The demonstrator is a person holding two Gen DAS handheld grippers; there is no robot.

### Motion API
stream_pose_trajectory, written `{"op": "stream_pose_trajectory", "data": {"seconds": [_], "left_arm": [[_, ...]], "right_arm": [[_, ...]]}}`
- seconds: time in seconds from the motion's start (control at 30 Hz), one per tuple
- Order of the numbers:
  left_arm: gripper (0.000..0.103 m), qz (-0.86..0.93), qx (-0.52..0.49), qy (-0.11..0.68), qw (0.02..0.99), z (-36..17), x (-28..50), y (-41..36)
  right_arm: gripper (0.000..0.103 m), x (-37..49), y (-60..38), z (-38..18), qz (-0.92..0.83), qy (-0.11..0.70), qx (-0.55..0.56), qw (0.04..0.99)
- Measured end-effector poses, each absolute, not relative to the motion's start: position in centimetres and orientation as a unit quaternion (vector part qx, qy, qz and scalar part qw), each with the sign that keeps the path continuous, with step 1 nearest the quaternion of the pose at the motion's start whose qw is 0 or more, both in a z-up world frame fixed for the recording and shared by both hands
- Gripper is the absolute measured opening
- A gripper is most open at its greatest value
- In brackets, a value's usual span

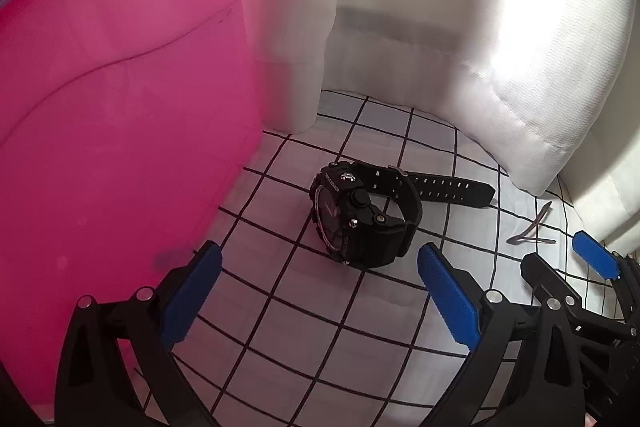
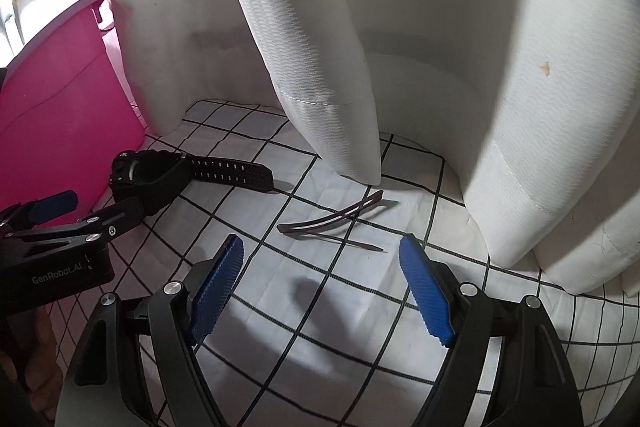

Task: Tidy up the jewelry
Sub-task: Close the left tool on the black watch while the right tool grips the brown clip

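A black wristwatch (image 1: 364, 213) lies on its side on the black-and-white checked cloth (image 1: 304, 319), strap stretched to the right. My left gripper (image 1: 320, 267) is open and empty, just short of the watch. The watch also shows in the right wrist view (image 2: 160, 177). A thin dark hair clip (image 2: 334, 223) lies on the cloth just ahead of my right gripper (image 2: 322, 259), which is open and empty. The clip also shows in the left wrist view (image 1: 532, 229). A pink box (image 1: 116, 131) stands close on the left.
White curtain folds (image 2: 320, 47) hang down to the cloth right behind the watch and clip. The pink box (image 2: 60, 107) stands left of the watch. The left gripper (image 2: 60, 215) appears at the left of the right wrist view, the right gripper (image 1: 592, 255) at the right of the left.
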State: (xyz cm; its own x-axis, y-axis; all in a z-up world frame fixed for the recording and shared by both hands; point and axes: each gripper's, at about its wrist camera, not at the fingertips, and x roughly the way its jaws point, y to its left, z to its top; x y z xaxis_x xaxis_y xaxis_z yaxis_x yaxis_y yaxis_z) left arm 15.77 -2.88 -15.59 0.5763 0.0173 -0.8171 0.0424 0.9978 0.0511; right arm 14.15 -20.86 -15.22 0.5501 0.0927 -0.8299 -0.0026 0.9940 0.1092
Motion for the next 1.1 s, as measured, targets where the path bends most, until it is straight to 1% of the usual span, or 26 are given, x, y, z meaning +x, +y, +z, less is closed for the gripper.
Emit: {"op": "stream_pose_trajectory", "data": {"seconds": [0.37, 0.53, 0.67, 0.8, 0.97, 1.03, 1.1], "left_arm": [[0.096, -0.019, 0.025, 0.462, 0.886, -17.2, 17.8, -3.3], [0.097, -0.023, 0.013, 0.468, 0.884, -18.0, 18.8, -3.2], [0.097, -0.025, 0.014, 0.473, 0.881, -18.9, 19.6, -3.2], [0.098, -0.024, 0.019, 0.472, 0.881, -19.8, 20.3, -3.3], [0.098, -0.025, 0.016, 0.466, 0.884, -19.8, 20.7, -3.2], [0.096, -0.027, 0.017, 0.463, 0.886, -19.8, 20.5, -3.3], [0.087, -0.033, 0.02, 0.46, 0.887, -19.6, 19.8, -3.4]], "right_arm": [[0.077, 15.9, -20.5, -17.0, 0.009, 0.482, 0.024, 0.876], [0.077, 16.3, -19.9, -17.4, -0.004, 0.483, -0.006, 0.875], [0.084, 16.5, -20.2, -17.6, -0.011, 0.487, 0.005, 0.873], [0.094, 17.0, -20.8, -18.0, -0.021, 0.495, 0.017, 0.868], [0.094, 17.5, -20.5, -18.2, -0.025, 0.496, 0.015, 0.868], [0.094, 17.5, -20.6, -18.2, -0.026, 0.496, 0.014, 0.868], [0.094, 17.0, -20.7, -18.0, -0.025, 0.495, 0.012, 0.868]]}}
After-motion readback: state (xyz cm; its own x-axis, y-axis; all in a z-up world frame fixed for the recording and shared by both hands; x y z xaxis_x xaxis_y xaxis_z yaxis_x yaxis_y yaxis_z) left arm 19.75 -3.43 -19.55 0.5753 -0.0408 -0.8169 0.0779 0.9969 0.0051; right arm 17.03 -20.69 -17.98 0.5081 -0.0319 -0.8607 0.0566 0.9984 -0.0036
